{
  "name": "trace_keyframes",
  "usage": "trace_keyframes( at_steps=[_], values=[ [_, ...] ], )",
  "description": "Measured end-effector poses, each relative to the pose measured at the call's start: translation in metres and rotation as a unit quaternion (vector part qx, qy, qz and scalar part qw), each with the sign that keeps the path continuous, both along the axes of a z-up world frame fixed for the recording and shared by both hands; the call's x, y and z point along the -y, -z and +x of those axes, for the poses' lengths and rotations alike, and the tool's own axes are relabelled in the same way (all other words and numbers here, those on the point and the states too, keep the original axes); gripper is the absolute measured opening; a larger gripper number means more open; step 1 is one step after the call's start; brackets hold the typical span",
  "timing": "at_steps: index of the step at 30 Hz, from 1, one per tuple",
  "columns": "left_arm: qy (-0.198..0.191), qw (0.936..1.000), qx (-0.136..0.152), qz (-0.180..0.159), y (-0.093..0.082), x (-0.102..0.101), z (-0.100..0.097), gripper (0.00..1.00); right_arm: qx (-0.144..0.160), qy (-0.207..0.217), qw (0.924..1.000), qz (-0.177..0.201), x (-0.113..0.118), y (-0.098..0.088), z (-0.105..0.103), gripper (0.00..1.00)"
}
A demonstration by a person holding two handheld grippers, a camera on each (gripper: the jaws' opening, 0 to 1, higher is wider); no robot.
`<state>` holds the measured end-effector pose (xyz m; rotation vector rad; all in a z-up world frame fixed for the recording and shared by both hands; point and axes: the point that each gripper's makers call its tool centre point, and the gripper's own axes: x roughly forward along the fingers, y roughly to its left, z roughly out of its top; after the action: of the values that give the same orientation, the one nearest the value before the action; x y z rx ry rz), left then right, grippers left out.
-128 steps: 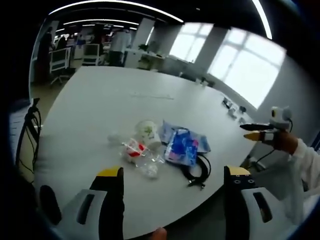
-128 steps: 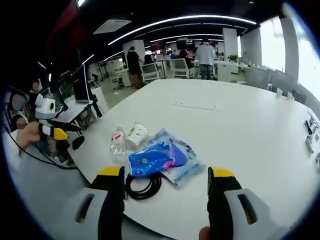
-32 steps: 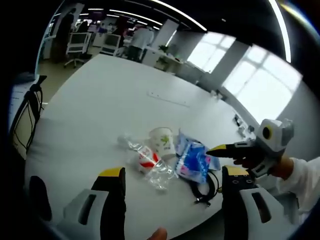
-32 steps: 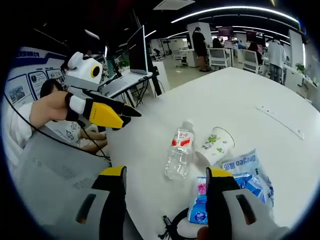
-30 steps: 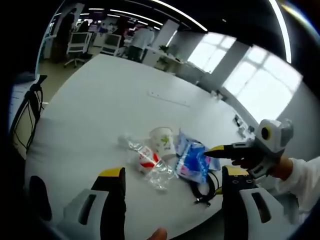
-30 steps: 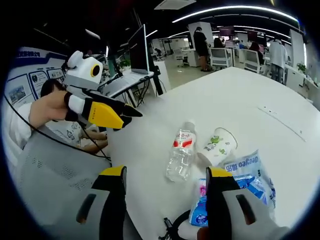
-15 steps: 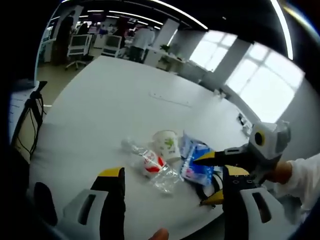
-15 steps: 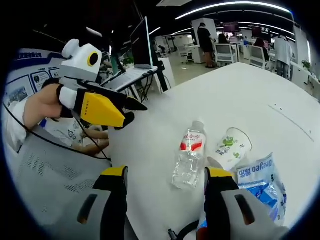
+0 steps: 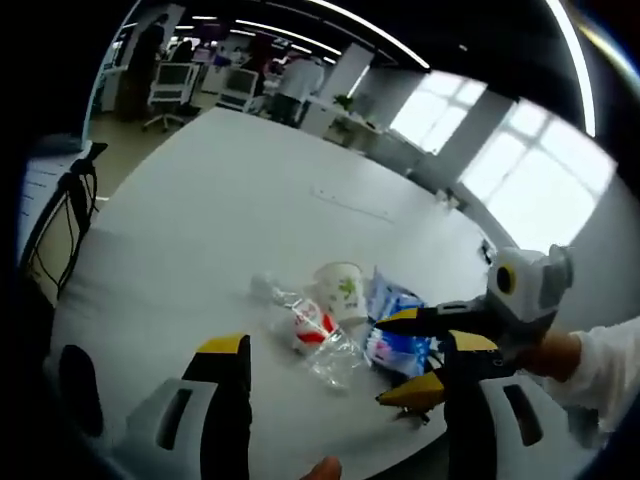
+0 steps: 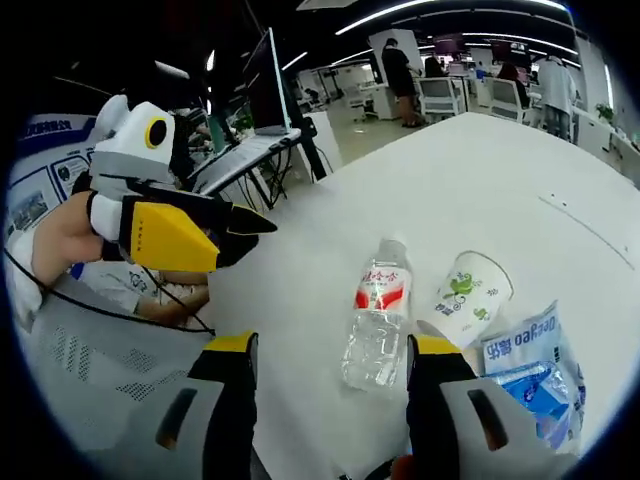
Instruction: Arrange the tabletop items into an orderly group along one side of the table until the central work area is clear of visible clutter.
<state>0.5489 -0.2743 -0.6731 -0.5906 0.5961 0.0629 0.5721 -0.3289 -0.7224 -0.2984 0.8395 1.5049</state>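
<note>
In the left gripper view, our left gripper (image 9: 345, 370) hangs released over the table (image 9: 200, 230); water bottle (image 9: 310, 330), paper cup (image 9: 340, 290) and blue packet (image 9: 400, 340) lie clustered. In the right gripper view, our right gripper (image 10: 335, 375) spreads released over the bottle (image 10: 375, 315).

My fingers (image 10: 232, 362) are black with yellow tips, and my other gripper (image 10: 215, 232) wears yellow and black fingers beneath a white body. The counter (image 10: 470, 190) is plain white; on it lie a clear bottle (image 10: 377, 315) with a red and white label and a white paper cup (image 10: 468, 293) printed with a green design. A blue and white packet (image 9: 397, 328) shows blue lettering, beside a black cable (image 9: 410, 412).
</note>
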Motion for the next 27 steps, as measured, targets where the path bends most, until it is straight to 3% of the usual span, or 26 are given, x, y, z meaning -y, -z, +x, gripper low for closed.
trace_keyframes(
  at_steps=[9,13,18,27],
  values=[
    [-0.022,0.9996,0.006,-0.017,-0.003,-0.002,-0.007,0.76,-0.002,-0.005,0.9999,-0.009,-0.017,0.006,-0.006,0.57],
    [-0.036,0.9985,0.017,-0.039,-0.007,-0.002,-0.006,0.76,0.009,-0.002,0.9997,-0.024,-0.021,0.016,-0.001,0.57],
    [-0.032,0.9990,0.006,-0.031,-0.004,0.000,-0.010,0.76,0.008,0.008,0.9992,-0.037,-0.021,0.020,0.003,0.58],
    [-0.043,0.9972,0.018,-0.059,-0.007,0.002,-0.011,0.74,0.004,0.020,0.9984,-0.052,-0.030,0.030,0.008,0.59]
  ],
)
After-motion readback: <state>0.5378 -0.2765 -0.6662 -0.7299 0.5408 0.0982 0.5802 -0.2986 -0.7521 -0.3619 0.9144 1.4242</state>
